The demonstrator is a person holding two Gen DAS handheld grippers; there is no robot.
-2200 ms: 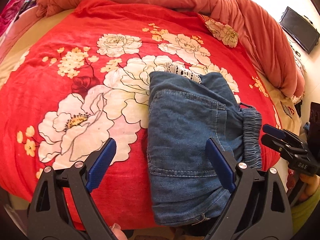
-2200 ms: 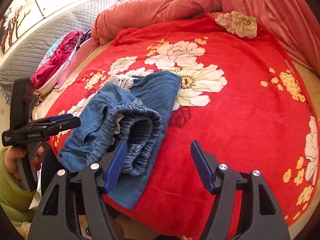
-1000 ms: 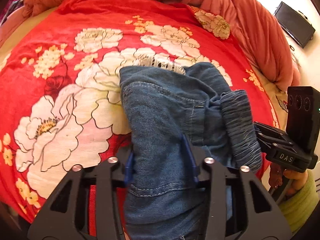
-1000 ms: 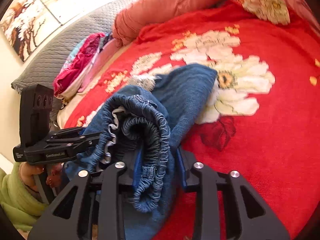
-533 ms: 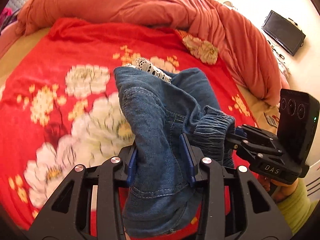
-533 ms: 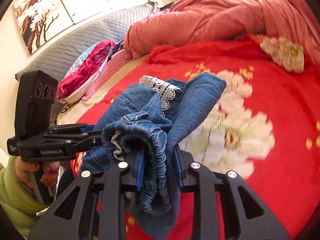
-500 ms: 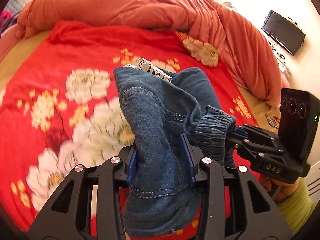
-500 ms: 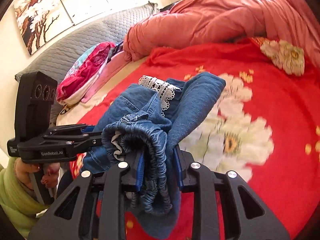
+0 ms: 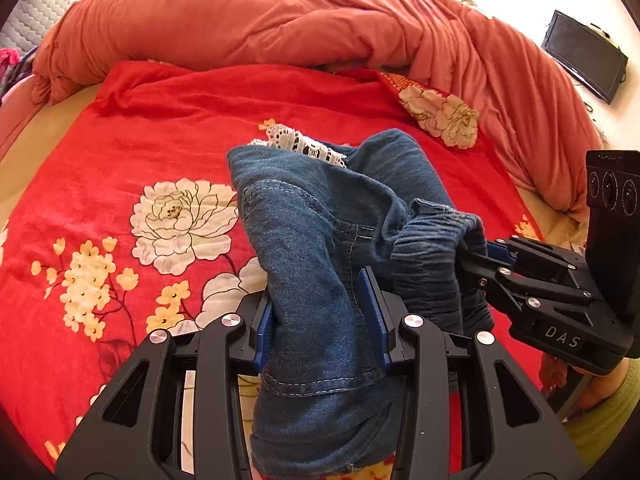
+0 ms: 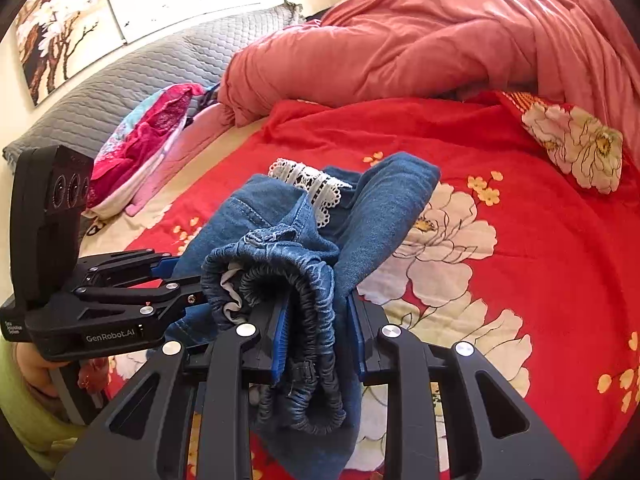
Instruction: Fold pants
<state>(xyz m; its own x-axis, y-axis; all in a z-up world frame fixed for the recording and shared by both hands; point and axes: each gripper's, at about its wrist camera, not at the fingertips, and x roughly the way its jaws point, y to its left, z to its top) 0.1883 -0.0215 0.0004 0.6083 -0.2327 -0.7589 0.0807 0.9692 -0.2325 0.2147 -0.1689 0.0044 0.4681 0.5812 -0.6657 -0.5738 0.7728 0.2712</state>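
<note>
Pants (image 9: 320, 248) between both claws' fingers

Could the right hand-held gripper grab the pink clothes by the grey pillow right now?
Probably not. The right hand-held gripper is shut on the folded blue denim pants, so its jaws are full, and the pile of pink clothes lies far off by the grey quilted pillow.
</note>
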